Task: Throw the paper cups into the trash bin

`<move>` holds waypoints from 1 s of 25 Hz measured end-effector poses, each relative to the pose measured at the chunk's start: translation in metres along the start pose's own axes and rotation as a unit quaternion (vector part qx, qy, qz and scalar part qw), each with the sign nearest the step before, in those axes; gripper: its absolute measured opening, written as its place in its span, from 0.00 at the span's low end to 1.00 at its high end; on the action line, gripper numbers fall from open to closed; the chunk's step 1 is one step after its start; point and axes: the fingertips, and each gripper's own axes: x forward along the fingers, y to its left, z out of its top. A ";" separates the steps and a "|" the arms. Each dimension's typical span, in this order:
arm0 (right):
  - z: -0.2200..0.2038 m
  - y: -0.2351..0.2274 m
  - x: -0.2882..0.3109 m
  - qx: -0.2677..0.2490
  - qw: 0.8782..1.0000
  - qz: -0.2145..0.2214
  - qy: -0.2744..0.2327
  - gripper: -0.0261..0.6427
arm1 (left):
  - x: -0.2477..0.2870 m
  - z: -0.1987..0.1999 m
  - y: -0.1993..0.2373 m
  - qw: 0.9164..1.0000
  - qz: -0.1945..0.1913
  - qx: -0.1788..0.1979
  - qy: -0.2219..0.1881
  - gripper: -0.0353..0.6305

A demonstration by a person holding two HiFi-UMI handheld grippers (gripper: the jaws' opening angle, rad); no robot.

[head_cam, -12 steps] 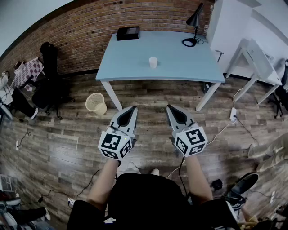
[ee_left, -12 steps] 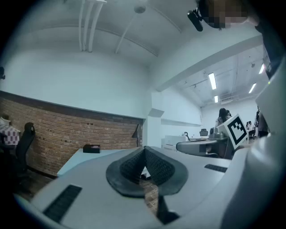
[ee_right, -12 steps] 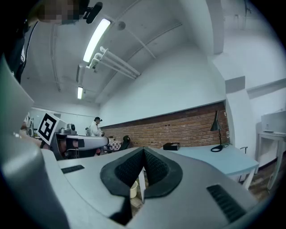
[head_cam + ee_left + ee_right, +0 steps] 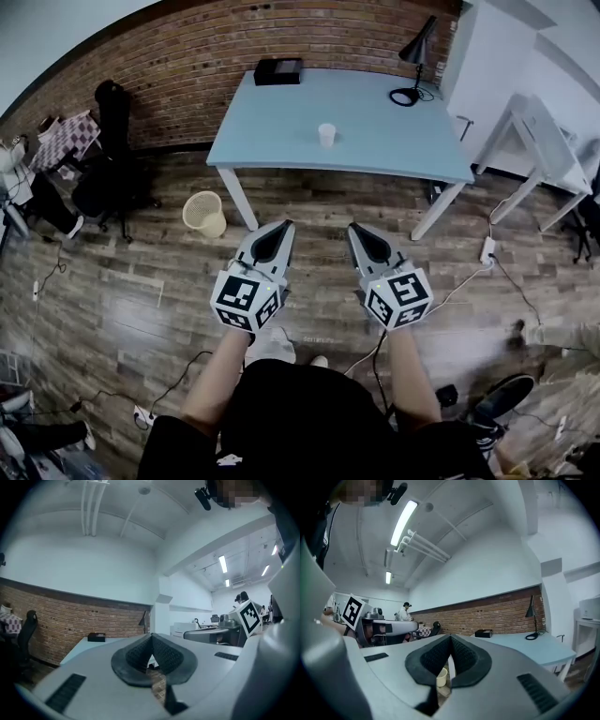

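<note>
A white paper cup [image 4: 326, 134] stands upright near the middle of the light blue table [image 4: 281, 122]. A cream mesh trash bin [image 4: 205, 213] sits on the wooden floor by the table's front left leg. It also shows as a cream trash bin [image 4: 441, 677] below the right jaws. My left gripper [image 4: 283, 228] and right gripper [image 4: 355, 230] are held side by side, level, well short of the table. Both are shut with nothing between their pads. The left gripper [image 4: 151, 642] has its jaw tips touching, and so has the right gripper [image 4: 450, 643].
A black box [image 4: 278, 71] and a black desk lamp [image 4: 417, 56] stand at the table's far edge. A white table [image 4: 548, 141] is at the right and dark chairs [image 4: 108, 183] at the left. Cables [image 4: 459, 277] run over the floor.
The head view has shifted slightly, so the table, the cup and the bin sit a little further right in the picture. Both grippers keep their pose and stay shut.
</note>
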 end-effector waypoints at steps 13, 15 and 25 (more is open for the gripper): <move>0.004 -0.011 0.051 0.003 1.000 0.010 -0.007 0.04 | 0.024 0.006 0.031 1.000 0.011 0.015 -0.008 0.06; 0.003 -0.016 0.058 0.004 1.000 0.009 -0.006 0.04 | 0.033 0.008 0.033 1.000 0.005 0.020 -0.007 0.06; 0.005 -0.041 0.102 0.016 1.000 -0.007 -0.007 0.04 | 0.073 0.009 0.070 1.000 -0.016 0.005 -0.006 0.06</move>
